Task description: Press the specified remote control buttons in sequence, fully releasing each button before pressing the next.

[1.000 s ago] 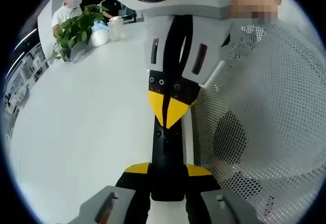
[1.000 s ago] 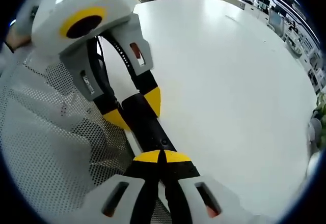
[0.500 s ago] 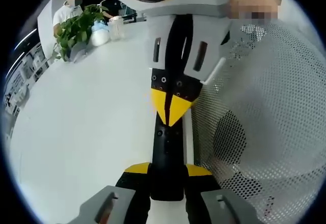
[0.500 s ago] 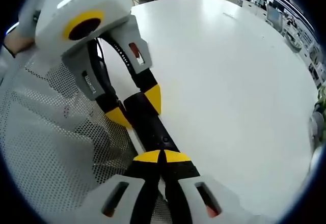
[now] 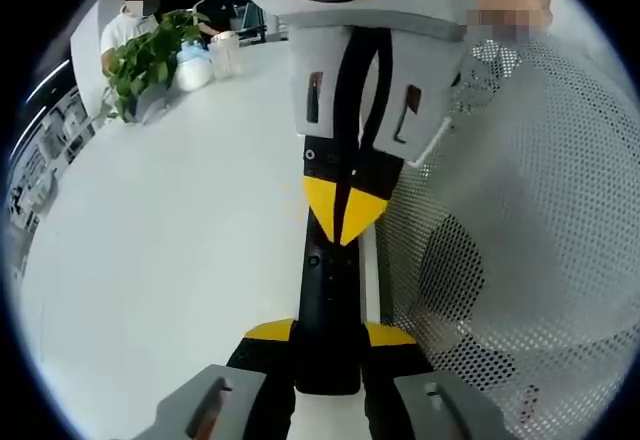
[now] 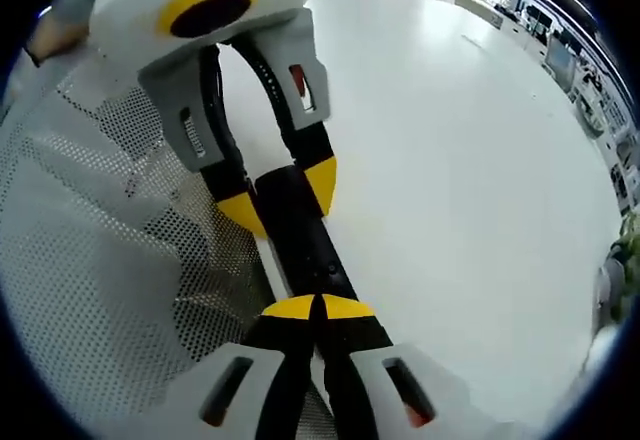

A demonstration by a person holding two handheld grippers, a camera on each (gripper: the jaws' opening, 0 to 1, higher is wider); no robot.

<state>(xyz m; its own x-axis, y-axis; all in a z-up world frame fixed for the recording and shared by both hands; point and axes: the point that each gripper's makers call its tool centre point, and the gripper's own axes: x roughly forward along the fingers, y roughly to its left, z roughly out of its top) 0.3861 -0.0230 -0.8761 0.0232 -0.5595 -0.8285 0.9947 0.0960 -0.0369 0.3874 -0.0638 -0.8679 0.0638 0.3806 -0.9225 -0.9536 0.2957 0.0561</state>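
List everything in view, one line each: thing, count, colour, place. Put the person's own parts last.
remote control: one, black, slim, at the white table's near edge, its near end between the left gripper's jaws.
table: one, white, large, under everything.
potted plant: one, green-leaved, at the table's far end in the left gripper view.
containers: two, pale, one with a blue top, beside the plant.
seated person: one, white top, behind the plant.
mesh sleeve: white, perforated, alongside the table edge.
left gripper: one, white with yellow tips, closed across the remote.
right gripper: one, white with yellow tips together, resting on the remote's top.
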